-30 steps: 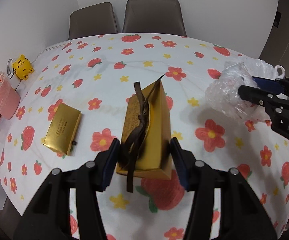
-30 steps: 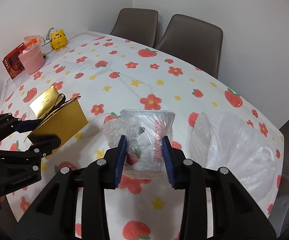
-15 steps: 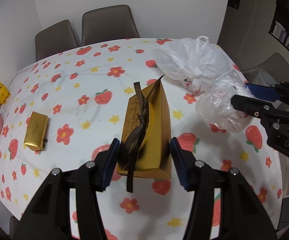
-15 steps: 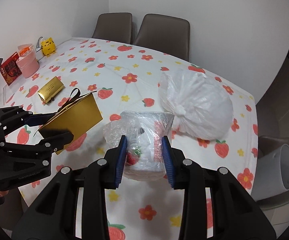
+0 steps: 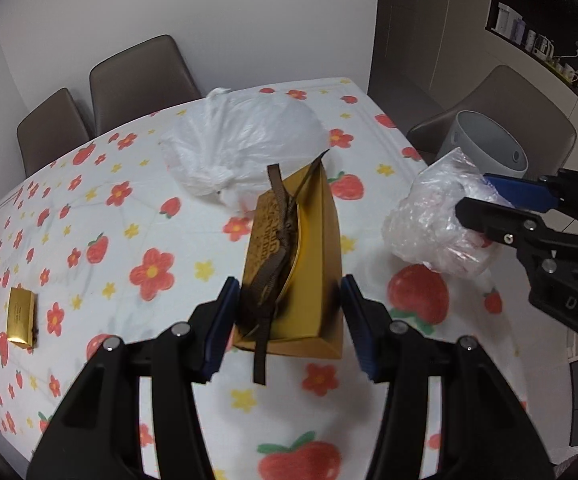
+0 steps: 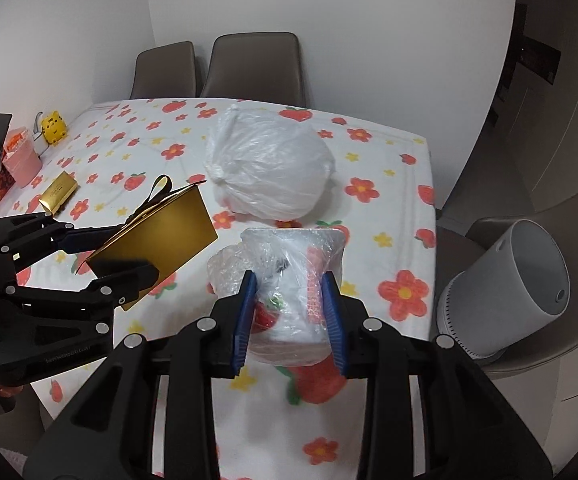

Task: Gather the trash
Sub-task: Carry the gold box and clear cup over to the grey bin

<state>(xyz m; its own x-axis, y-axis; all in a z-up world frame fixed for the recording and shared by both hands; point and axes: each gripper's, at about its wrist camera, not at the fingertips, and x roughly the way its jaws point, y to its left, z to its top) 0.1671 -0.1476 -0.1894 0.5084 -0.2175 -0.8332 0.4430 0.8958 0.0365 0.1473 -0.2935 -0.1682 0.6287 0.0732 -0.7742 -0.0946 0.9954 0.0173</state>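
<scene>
My left gripper [image 5: 287, 292] is shut on a gold gift box [image 5: 309, 264] with a brown ribbon and holds it above the flowered table [image 5: 89, 220]. In the right wrist view the gold gift box [image 6: 161, 228] shows at the left, in the left gripper [image 6: 129, 252]. My right gripper [image 6: 289, 292] is shut on a clear plastic bag [image 6: 289, 256] of crumpled waste, and its jaws are closing tighter on it. That clear plastic bag [image 5: 429, 224] and the right gripper [image 5: 485, 196] appear at the right of the left wrist view. A white bin [image 6: 517, 288] stands tilted on a chair past the table's right edge.
A tied white plastic bag [image 6: 273, 168] lies on the table beyond both grippers. A small gold box [image 6: 59, 192], a pink container [image 6: 21, 160] and a yellow toy [image 6: 53, 132] sit at the far left. Two brown chairs [image 6: 249, 64] stand behind the table.
Both grippers have swung to the right over the table with their loads still held. The white bag, the table's right edge and the white bin have come into view.
</scene>
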